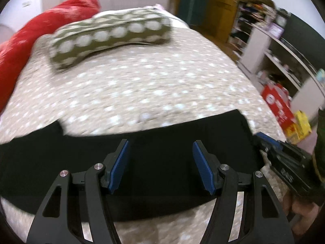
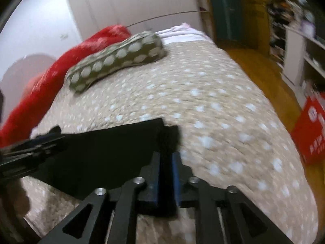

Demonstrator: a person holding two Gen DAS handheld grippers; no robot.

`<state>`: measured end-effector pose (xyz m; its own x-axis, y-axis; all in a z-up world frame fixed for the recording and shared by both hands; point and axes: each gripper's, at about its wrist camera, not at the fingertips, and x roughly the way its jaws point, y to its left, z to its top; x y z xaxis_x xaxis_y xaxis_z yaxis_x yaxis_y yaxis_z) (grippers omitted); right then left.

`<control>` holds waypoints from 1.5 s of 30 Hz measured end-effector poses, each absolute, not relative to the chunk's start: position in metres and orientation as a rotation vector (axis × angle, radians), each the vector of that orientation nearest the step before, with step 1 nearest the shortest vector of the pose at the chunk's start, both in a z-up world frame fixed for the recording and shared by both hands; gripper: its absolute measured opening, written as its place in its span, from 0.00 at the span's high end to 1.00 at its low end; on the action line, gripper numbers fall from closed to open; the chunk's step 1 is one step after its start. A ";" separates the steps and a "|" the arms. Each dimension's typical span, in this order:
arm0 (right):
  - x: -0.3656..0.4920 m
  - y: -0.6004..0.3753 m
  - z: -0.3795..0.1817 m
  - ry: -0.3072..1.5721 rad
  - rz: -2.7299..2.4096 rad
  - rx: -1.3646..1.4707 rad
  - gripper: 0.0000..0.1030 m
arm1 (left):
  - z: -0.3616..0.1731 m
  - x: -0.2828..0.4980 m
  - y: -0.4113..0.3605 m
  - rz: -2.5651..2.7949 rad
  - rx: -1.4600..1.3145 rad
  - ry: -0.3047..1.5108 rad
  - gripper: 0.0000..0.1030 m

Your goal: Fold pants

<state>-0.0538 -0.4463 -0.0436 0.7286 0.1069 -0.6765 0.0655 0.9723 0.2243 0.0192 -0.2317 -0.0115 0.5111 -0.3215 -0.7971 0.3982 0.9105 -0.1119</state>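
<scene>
1. On beige quilted bedspread with white spots [image 1: 154,85]: black pants [image 1: 162,162], laid as a flat dark band across the near part of the bed, blurred in both views.
2. Left gripper [image 1: 160,158]: black two-finger tongs with blue ribbed pads [image 1: 119,162], jaws spread wide, nothing between them, hovering over the middle of the pants; contact with fabric cannot be told.
3. Right gripper [image 2: 166,160]: jaws narrowed to a small gap, black fabric of the pants' right end lying between the blue pads [image 2: 176,168]; firm pinch or loose hold cannot be told, blurred.
4. Seen from left wrist view: right gripper at right end of pants, a bare hand under it at the frame edge.
5. Seen from right wrist view: left gripper at far left over the pants' other part.
6. Farther up the bed: olive-green pillow with white dots [image 1: 109,38], red plush blanket [image 1: 36,34] beside it along the left edge.
7. Right of bed: wooden floor [image 2: 264,69], white shelving [image 1: 270,57], red box [image 2: 310,128].
</scene>
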 end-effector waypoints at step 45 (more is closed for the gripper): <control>-0.098 -0.459 -0.065 0.740 0.157 0.399 0.50 | -0.045 0.072 -0.349 -0.726 0.229 1.053 0.38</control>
<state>-0.0983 -0.4588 -0.0646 0.7311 0.2772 -0.6234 0.0006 0.9135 0.4068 0.0716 -0.3485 -0.0447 0.2904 -0.4338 -0.8529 0.6431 0.7485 -0.1617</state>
